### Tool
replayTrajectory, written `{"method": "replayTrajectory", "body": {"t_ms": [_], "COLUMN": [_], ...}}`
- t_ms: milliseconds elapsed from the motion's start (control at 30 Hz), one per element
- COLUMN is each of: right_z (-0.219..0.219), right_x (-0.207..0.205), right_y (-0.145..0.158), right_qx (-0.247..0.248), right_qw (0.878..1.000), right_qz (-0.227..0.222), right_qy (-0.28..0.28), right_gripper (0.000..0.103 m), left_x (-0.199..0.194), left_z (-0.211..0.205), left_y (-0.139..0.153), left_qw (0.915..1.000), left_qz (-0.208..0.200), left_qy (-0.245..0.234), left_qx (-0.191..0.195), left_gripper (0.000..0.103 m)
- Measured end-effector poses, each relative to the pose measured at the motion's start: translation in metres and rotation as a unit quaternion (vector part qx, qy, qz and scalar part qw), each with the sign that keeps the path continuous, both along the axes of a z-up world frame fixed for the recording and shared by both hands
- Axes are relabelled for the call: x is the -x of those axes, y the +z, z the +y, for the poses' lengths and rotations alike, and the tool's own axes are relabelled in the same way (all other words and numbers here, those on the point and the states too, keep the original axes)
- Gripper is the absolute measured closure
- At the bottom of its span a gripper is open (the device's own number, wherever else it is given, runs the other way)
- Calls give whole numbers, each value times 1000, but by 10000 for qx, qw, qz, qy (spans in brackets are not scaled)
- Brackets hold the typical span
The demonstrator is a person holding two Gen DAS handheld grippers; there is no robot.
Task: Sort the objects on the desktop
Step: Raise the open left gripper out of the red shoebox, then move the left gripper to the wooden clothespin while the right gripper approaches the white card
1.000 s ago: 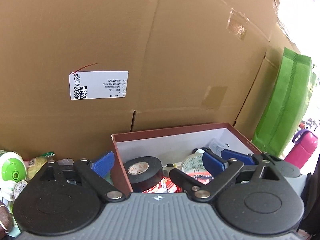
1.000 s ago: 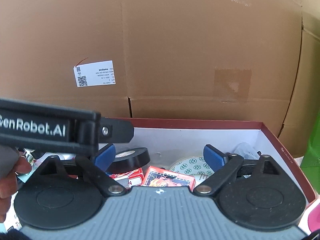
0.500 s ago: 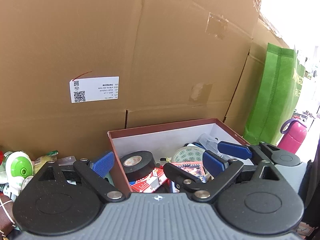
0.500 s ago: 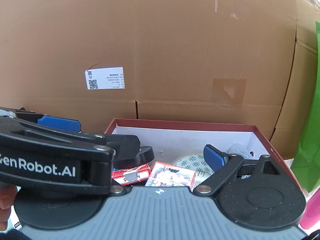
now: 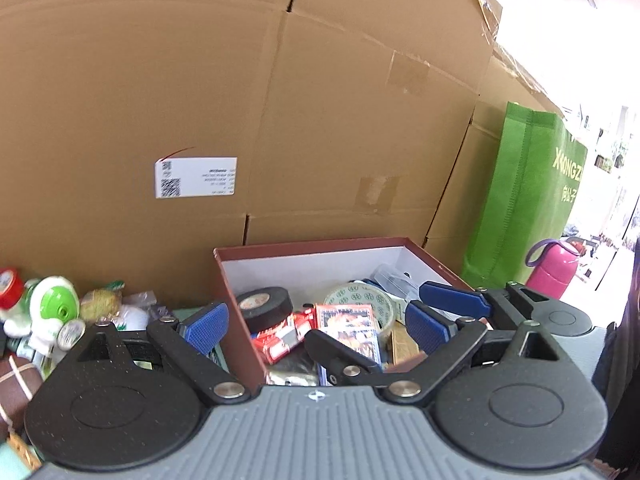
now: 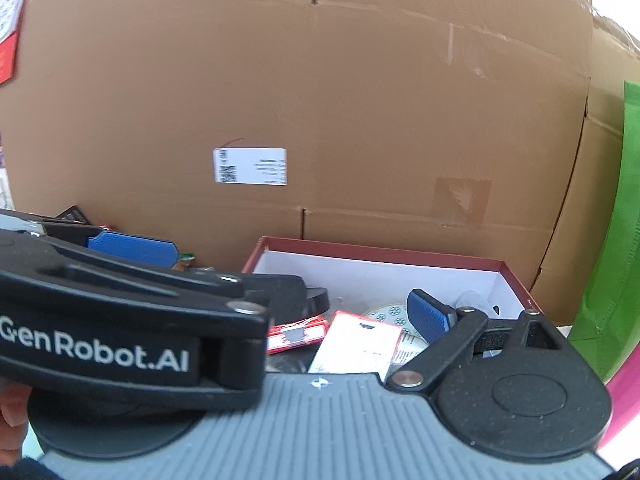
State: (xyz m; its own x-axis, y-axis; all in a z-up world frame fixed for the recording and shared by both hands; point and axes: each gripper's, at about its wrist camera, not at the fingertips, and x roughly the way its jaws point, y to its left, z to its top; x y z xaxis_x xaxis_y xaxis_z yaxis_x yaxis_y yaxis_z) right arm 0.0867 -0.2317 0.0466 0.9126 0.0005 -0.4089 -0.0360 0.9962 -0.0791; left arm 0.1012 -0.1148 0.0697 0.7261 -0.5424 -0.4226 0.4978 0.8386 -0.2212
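A dark red box [image 5: 304, 245] with white inner walls holds a black tape roll [image 5: 264, 304], a patterned tape roll [image 5: 360, 296], red card packs [image 5: 282, 334] and a picture card box [image 5: 348, 326]. My left gripper [image 5: 316, 322] is open and empty, straddling the box's left wall. My right gripper [image 6: 288, 320] is open and empty above the same box [image 6: 380, 254]; its left finger is hidden behind the left gripper's body [image 6: 120, 320]. Its finger [image 5: 452, 300] shows in the left wrist view.
Large cardboard boxes [image 5: 280, 120] form a wall behind. Loose objects lie left of the box: a green and white toy [image 5: 52, 304], a red lid [image 5: 10, 288], wrapped snacks [image 5: 100, 304]. A green bag [image 5: 532, 200] and a pink bottle [image 5: 552, 268] stand at the right.
Both grippers have pulled back and risen from the box, so more of the cardboard wall shows. The left gripper's body now covers more of the right wrist view.
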Motion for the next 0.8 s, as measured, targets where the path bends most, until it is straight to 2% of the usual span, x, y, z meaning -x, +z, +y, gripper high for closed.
{"method": "replayTrajectory", "body": {"t_ms": [433, 800], "right_z": [46, 99], "right_x": [57, 71], "right_y": [-16, -51], "right_qx": [-275, -201], "right_qw": [9986, 9918], "right_qz": [-11, 282], "right_qy": [447, 1227], "right_gripper": [10, 10], "left_x": [59, 82], "left_z": [50, 104], "left_y": [-26, -63], "left_qw": [9992, 9945], "left_qz": [108, 461], "left_qy": [340, 908], "left_qx": [185, 235], "left_gripper": [4, 4]}}
